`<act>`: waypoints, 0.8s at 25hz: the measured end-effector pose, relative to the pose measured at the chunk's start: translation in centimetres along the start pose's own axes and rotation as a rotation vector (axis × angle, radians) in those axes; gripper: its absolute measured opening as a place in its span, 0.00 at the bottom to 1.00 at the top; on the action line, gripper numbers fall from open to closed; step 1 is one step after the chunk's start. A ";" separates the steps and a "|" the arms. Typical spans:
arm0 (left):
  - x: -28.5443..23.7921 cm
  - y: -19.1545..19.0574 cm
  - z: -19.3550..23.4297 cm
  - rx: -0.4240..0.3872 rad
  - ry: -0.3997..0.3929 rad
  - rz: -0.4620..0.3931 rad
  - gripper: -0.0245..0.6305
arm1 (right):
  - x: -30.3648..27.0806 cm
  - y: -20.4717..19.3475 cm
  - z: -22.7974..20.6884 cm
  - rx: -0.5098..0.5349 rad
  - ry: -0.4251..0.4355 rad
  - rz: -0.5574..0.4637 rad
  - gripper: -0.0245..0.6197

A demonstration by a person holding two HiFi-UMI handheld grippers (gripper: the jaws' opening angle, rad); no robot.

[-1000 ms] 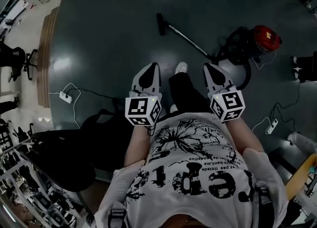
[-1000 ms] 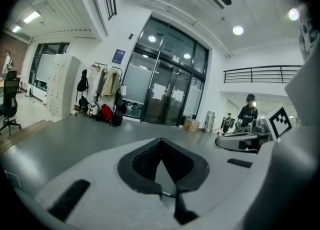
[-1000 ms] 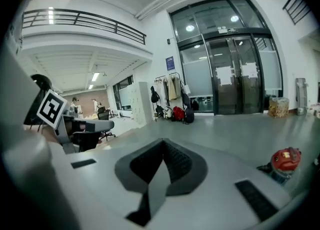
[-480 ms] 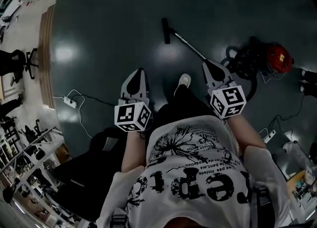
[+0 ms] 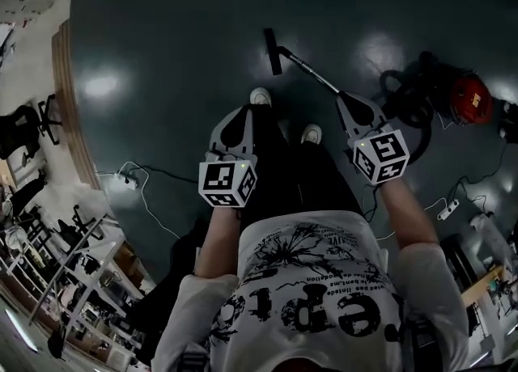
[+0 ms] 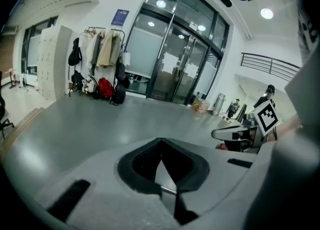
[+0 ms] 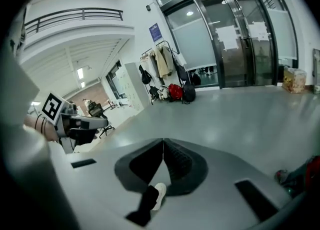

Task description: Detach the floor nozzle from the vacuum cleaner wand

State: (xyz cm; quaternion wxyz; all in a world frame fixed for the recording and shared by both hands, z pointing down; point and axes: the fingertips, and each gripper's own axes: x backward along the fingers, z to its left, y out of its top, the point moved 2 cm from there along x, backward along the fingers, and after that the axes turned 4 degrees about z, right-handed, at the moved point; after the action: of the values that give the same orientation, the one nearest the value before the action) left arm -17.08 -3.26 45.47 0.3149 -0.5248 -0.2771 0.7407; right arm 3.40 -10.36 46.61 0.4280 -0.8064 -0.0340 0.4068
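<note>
The black floor nozzle (image 5: pixel 273 51) lies on the dark floor ahead of me. It is joined to the thin metal wand (image 5: pixel 312 73), which slants back to the right toward the black hose (image 5: pixel 409 91) and the red vacuum canister (image 5: pixel 471 97). My right gripper (image 5: pixel 345 102) is shut and empty. In the head view its tip overlaps the wand's near end, and I cannot tell whether they touch. My left gripper (image 5: pixel 245 113) is shut and empty, left of the wand and above my legs. Both gripper views show closed jaws, left gripper (image 6: pixel 161 143) and right gripper (image 7: pixel 163 145).
My white shoes (image 5: pixel 261 96) stand just short of the wand. Power strips with cables lie at the left (image 5: pixel 126 176) and the right (image 5: pixel 444 209). Office chairs (image 5: pixel 24 132) and racks line the left edge. Glass doors (image 7: pixel 240 44) and a coat rack (image 6: pixel 102 54) stand far off.
I have walked forward toward the vacuum. Both grippers came nearer the wand, and the right one's tip now overlaps its near end. Both stayed shut.
</note>
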 end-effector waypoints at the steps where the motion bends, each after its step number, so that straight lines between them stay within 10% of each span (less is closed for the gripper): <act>1: -1.6 -0.3 0.7 0.006 -0.022 0.020 0.04 | -1.5 0.1 -1.0 0.001 -0.015 0.006 0.04; 10: -18.1 -7.0 10.1 0.016 -0.152 0.190 0.04 | -18.2 -4.2 -9.1 0.051 -0.071 0.010 0.04; 20: -41.8 -26.8 19.6 -0.220 -0.217 0.215 0.04 | -41.4 -28.9 -18.2 0.235 -0.005 0.160 0.05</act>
State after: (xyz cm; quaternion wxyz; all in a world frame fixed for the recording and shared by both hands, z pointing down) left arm -20.52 -19.14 96.30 0.1429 -0.4995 -0.3310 0.7877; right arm -3.25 -20.81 98.82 0.4856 -0.7498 0.0773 0.4428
